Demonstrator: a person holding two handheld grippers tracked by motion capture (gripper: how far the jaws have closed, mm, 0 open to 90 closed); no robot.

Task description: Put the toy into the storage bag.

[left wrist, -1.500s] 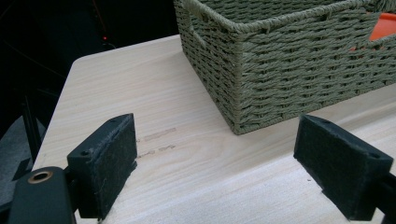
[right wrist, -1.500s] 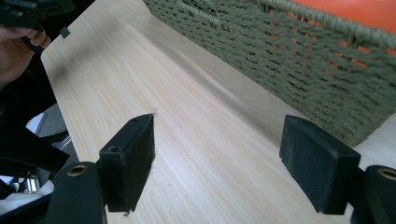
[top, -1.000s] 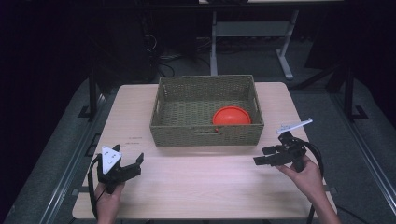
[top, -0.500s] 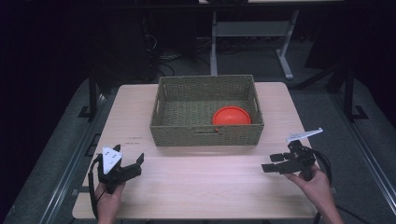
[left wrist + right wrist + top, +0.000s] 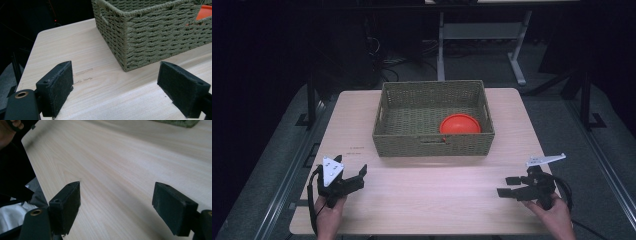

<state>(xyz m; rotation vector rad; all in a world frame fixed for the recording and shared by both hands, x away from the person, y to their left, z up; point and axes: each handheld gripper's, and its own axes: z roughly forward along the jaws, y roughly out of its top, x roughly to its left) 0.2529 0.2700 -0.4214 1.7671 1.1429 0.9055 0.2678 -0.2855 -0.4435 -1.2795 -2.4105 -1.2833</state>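
Observation:
A woven olive basket [image 5: 432, 146] stands at the middle back of the light wooden table [image 5: 432, 195]. An orange bowl [image 5: 460, 124] lies upside down in its right front corner. My left gripper [image 5: 356, 177] rests at the front left of the table, open and empty, its jaws aimed toward the basket's near left corner [image 5: 125, 63]. My right gripper [image 5: 508, 186] sits at the front right, open and empty, its jaws pointing left across bare wood [image 5: 120, 170]. Through the basket's handle slot a patch of the orange bowl [image 5: 205, 12] shows.
Dark floor surrounds the table, with a grey stand's legs [image 5: 517, 70] behind it. A cable [image 5: 565, 189] trails from the right gripper near the table's right edge. A small printed mark [image 5: 83, 71] lies on the wood in front of the left gripper.
My right gripper has drawn back toward the front right corner, away from the basket, and turned to point left. The left gripper has stayed put.

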